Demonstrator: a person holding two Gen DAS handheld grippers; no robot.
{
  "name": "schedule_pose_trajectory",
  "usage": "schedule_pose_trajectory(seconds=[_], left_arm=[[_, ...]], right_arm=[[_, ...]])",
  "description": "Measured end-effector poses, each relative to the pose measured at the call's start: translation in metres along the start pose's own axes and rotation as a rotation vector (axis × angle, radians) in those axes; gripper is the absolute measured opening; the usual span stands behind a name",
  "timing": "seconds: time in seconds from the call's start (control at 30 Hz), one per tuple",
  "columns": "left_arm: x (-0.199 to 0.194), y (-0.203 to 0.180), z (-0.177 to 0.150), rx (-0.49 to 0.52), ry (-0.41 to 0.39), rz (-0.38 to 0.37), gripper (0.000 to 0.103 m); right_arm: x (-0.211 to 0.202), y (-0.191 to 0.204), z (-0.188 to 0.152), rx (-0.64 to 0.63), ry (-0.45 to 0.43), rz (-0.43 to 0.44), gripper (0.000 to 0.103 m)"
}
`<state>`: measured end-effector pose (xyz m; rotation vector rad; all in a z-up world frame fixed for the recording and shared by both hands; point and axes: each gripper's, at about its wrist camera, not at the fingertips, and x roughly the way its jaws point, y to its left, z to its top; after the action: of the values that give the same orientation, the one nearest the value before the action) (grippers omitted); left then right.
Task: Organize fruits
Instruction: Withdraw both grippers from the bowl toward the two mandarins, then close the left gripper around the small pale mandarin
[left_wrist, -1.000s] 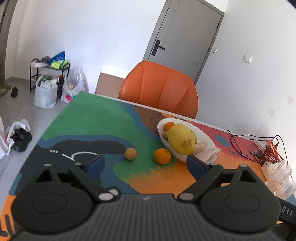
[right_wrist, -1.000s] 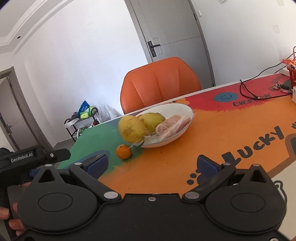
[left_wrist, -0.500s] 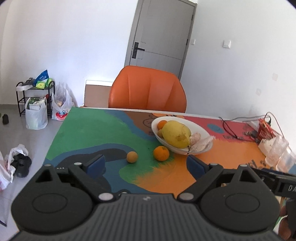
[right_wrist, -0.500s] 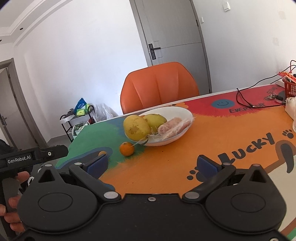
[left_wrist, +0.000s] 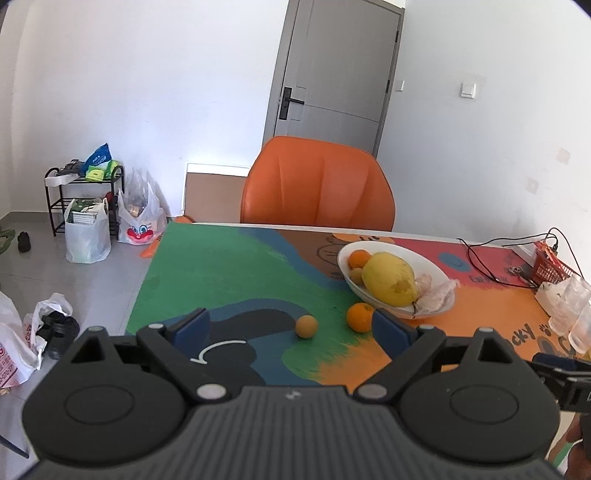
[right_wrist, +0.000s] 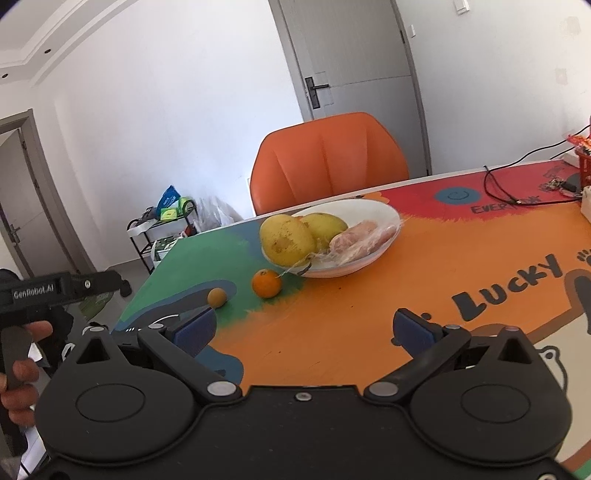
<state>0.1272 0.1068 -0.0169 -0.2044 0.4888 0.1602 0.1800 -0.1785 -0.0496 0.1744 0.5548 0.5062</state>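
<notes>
Both grippers hang above the near edge of a table (left_wrist: 229, 266) covered in a bright painted pattern of green, blue, orange and red, and neither touches any fruit. The left gripper (left_wrist: 291, 328) has its blue-padded fingers spread wide with nothing between them. The right gripper (right_wrist: 310, 328) is likewise spread, its fingers empty over the orange part of the tabletop. A white oval bowl (left_wrist: 432, 262) sits toward the far side of the table, in front of an orange chair (left_wrist: 317, 184). In the bowl lie a large yellow pomelo (left_wrist: 388, 282), a second yellow fruit (right_wrist: 327, 225) behind it in the right wrist view, a small orange (left_wrist: 359, 258) at the bowl's far end, a small tan fruit (left_wrist: 356, 275) just beside it, and something pinkish wrapped in clear plastic (right_wrist: 364, 236) at the other end. Two fruits lie loose on the table outside the bowl: an orange (left_wrist: 359, 317) just beside the bowl's near rim, and a small tan round fruit (left_wrist: 306, 326) a little further from it, on the green and dark patch. In the right wrist view a hand (right_wrist: 22, 365) grips the handle of the left device at the left edge. Black cables (left_wrist: 491, 254) and a red basket (left_wrist: 550, 262) sit at the table's far right corner, with clear plastic cups (left_wrist: 572, 306) nearby.
</notes>
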Motion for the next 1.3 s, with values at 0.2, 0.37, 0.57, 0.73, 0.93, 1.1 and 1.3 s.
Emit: schedule_pose_trajectory(seconds=[0.2,0.37,0.57,0.73,0.93,1.1,1.3], left_arm=[[0.014,0.001,-0.003,-0.025,0.016,0.007,0.091],[0.027,0.002,-0.005,-0.034,0.025,0.011,0.091],[0.041,0.003,-0.006,-0.046,0.049,0.018,0.089],[0.057,0.001,-0.005,-0.045,0.072,0.014,0.083],[0.075,0.004,-0.006,-0.069,0.114,0.025,0.076],[0.093,0.005,-0.006,-0.085,0.153,0.030,0.074],[0.110,0.003,-0.002,-0.087,0.176,0.035,0.071]], right_arm=[[0.015,-0.001,-0.001,0.004,0.014,0.017,0.103],[0.028,0.002,0.001,-0.004,0.013,0.031,0.102],[0.047,0.005,0.009,0.000,0.015,0.043,0.098],[0.069,0.009,0.014,0.005,0.042,0.054,0.094],[0.092,0.010,0.019,0.002,0.078,0.065,0.091],[0.110,0.008,0.025,0.014,0.103,0.072,0.088],[0.129,0.008,0.026,0.025,0.138,0.086,0.081]])
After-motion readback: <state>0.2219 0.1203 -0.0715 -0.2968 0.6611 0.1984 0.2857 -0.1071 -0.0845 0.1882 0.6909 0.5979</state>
